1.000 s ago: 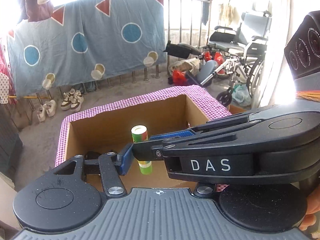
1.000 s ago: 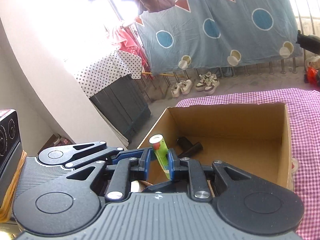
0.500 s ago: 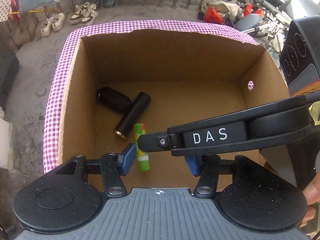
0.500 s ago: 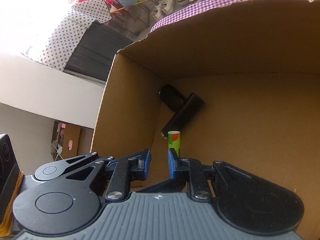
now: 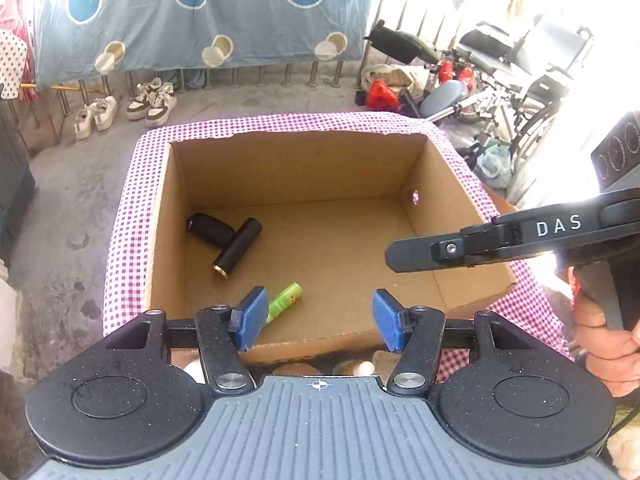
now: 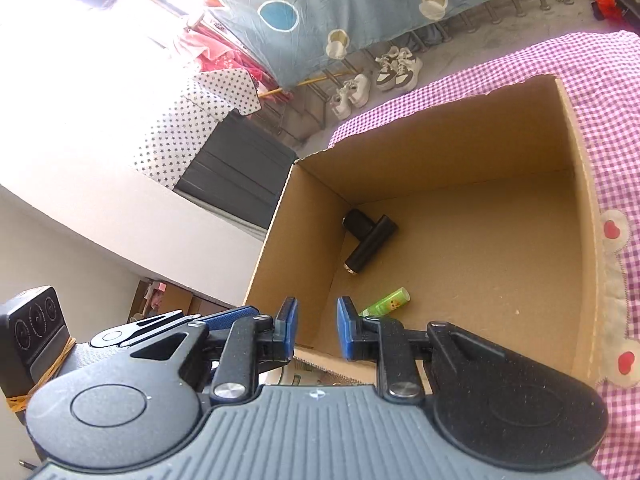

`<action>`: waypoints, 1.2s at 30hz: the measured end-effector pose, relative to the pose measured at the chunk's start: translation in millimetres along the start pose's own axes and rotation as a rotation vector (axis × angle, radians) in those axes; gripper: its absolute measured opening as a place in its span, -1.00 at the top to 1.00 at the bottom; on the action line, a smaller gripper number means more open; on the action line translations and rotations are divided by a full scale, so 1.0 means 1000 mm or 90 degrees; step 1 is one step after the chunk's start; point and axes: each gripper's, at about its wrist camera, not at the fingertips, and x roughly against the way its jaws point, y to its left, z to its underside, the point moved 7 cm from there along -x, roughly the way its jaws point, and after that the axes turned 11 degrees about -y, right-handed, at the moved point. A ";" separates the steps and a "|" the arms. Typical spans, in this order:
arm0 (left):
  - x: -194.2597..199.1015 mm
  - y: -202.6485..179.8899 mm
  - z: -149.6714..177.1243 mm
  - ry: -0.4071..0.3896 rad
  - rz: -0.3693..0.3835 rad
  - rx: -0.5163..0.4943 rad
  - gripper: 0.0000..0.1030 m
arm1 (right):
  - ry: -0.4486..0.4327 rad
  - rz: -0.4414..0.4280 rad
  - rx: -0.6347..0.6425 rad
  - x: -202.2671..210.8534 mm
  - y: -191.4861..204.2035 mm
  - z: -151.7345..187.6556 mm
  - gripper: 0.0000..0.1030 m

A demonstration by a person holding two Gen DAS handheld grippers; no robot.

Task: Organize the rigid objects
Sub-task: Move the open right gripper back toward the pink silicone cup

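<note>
Lying in cardboard box [image 5: 448,184], green tube [image 5: 285,301], half-hidden behind left tongs [image 5: 316,318].

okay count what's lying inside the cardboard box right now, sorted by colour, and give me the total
Inside the brown cardboard box:
Black: 2, a short black cylinder and a longer black cylinder with a gold end, touching
Green: 1, a small green tube, lying on its side
Total: 3

blue sheet [image 5: 200,12] on railing, sneakers [image 5: 152,100] below it, wheelchair [image 5: 532,68] far right, checkered cloth [image 6: 608,80] under box
</note>
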 end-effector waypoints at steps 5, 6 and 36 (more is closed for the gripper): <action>0.028 -0.019 0.036 -0.016 0.030 -0.020 -0.17 | -0.062 -0.002 0.021 0.075 0.000 0.044 0.50; 0.030 -0.023 0.046 -0.013 0.032 -0.022 -0.18 | -0.069 0.002 0.022 0.085 -0.002 0.055 0.41; -0.023 -0.060 0.148 0.067 -0.034 -0.091 -0.15 | 0.010 0.204 0.191 -0.013 -0.038 0.165 0.69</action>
